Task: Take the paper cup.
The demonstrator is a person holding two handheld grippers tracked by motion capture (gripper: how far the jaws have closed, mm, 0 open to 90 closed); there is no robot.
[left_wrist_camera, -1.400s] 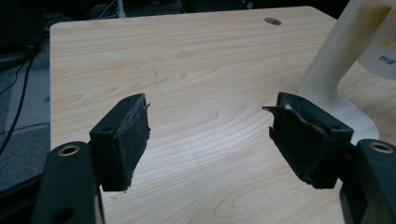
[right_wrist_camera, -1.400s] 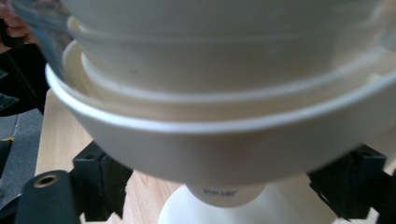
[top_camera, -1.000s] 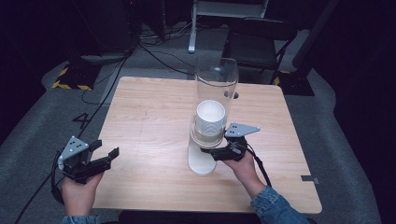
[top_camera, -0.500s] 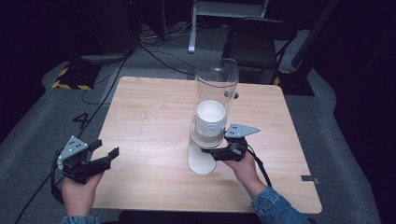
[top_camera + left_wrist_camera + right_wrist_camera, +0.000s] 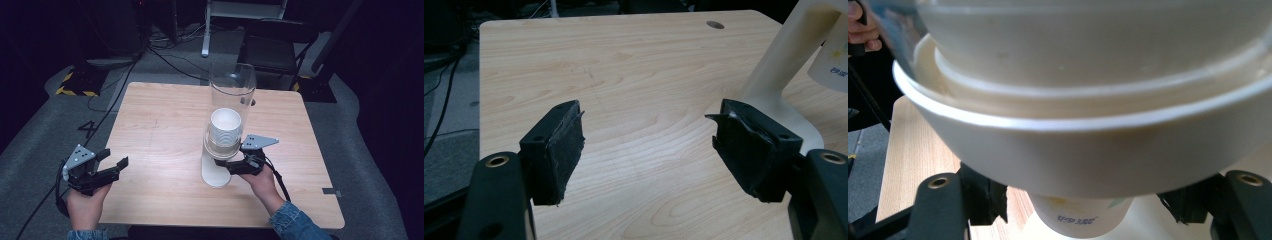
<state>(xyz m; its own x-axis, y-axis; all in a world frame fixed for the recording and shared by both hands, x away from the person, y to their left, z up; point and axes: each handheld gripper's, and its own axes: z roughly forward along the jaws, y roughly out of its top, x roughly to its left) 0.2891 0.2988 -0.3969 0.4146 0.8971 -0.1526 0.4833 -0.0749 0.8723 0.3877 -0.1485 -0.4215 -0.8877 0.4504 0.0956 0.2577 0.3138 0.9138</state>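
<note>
A cup dispenser stands at the table's middle: a clear tube over a cream collar, on a cream stand. A stack of white paper cups sits in the tube. The lowest paper cup pokes out below the collar. My right gripper reaches under the collar from the right, and its jaws have just been closing with that cup's bottom between them. The collar hides the pad tips. My left gripper is held at the table's front left corner, open and holding nothing.
The wooden table has a small cable hole near its far edge. A dark chair and floor cables lie beyond the table. The dispenser stand rises to the right of my left gripper.
</note>
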